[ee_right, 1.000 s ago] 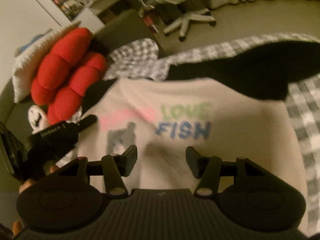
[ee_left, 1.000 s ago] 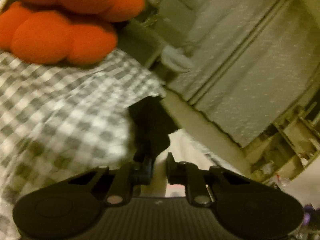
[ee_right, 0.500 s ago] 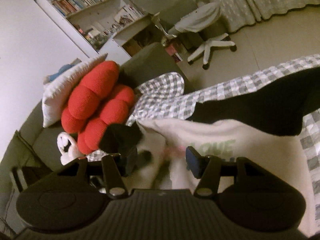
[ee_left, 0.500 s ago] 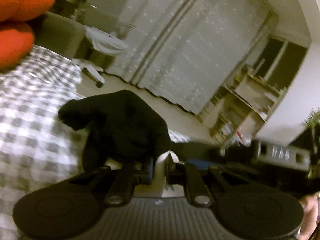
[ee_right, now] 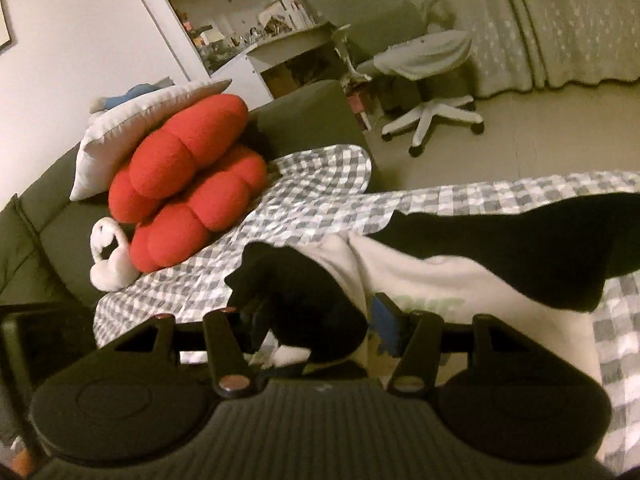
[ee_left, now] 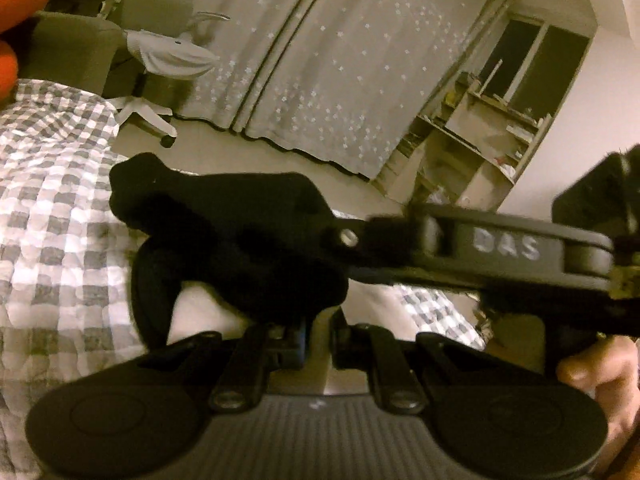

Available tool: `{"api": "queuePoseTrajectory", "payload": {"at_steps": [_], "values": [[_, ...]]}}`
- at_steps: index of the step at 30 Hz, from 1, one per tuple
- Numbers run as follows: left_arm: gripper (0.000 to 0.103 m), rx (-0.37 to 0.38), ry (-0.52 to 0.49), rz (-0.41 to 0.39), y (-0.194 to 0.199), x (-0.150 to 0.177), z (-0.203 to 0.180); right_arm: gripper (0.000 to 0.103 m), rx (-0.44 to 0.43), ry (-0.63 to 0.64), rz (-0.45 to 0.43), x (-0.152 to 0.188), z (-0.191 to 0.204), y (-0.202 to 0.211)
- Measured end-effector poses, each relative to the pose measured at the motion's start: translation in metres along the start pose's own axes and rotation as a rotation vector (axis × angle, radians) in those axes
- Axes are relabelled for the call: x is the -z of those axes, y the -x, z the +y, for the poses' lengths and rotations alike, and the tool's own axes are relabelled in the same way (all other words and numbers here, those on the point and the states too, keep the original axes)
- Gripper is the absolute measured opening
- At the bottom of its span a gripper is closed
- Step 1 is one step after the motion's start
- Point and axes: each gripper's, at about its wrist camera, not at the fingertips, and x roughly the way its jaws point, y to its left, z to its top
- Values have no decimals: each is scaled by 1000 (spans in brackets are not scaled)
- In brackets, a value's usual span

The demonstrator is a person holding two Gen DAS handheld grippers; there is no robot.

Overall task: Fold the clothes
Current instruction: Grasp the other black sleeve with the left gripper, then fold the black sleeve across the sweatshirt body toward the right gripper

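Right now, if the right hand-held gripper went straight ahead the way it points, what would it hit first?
Most likely the bunched black sleeve of the cream printed shirt, which already sits between the right hand-held gripper fingers. Past it lies the grey-and-white checked blanket. Depth is hard to judge in this view.

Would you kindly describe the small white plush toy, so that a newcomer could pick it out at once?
Start at the dark green sofa with the grey-and-white checked blanket spread over its seat. At the blanket's far left lies a big red lobed cushion. The small white plush toy sits against that cushion's lower left edge: the only small, looped white thing there, unlike the large flat white pillow behind.
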Motion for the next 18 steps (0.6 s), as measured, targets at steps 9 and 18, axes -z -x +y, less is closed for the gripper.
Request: {"api": "queuePoseTrajectory", "payload": {"at_steps": [9,18], "values": [[45,19,31,-21,14,-5,3,9,120,-193,-57,-7,-42,12],[59,-83,110,-108,33,-18,28,8,241,-325,20,5,-75,14]]}}
